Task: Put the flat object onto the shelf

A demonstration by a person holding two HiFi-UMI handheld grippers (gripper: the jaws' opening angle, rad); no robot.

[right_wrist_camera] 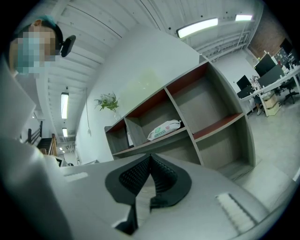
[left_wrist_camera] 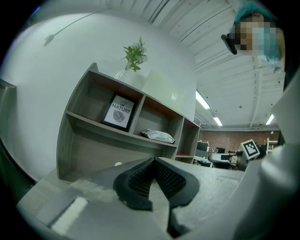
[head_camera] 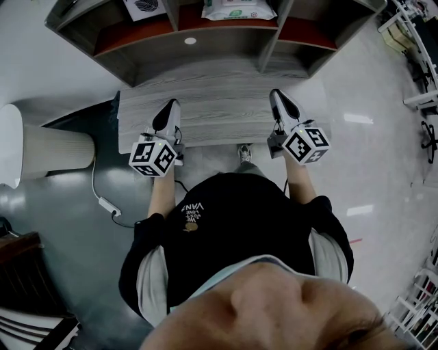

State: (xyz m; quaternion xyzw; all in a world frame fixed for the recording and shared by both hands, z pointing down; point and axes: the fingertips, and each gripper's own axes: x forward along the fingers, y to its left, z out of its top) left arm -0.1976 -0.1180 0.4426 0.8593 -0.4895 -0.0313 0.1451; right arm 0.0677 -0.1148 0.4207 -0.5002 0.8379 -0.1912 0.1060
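A flat white wipes pack [head_camera: 239, 9] lies in the middle compartment of the grey wooden shelf [head_camera: 205, 48]. It also shows as the pack [left_wrist_camera: 158, 136] in the left gripper view and as the pack [right_wrist_camera: 165, 130] in the right gripper view. My left gripper [head_camera: 168, 109] hovers over the near edge of the shelf's grey worktop [head_camera: 219, 102], shut with nothing between its jaws. My right gripper [head_camera: 277, 96] hangs over the same worktop further right, also shut and empty. Both point toward the shelf: left gripper [left_wrist_camera: 153, 161], right gripper [right_wrist_camera: 150, 157].
A framed leaf picture [left_wrist_camera: 118, 112] stands in the left compartment and a small plant [left_wrist_camera: 135, 54] sits on top of the shelf. A white ribbed cylinder [head_camera: 48, 147] stands on the floor at left, near a cable with a power block [head_camera: 106, 203]. Office desks [right_wrist_camera: 276, 70] lie far right.
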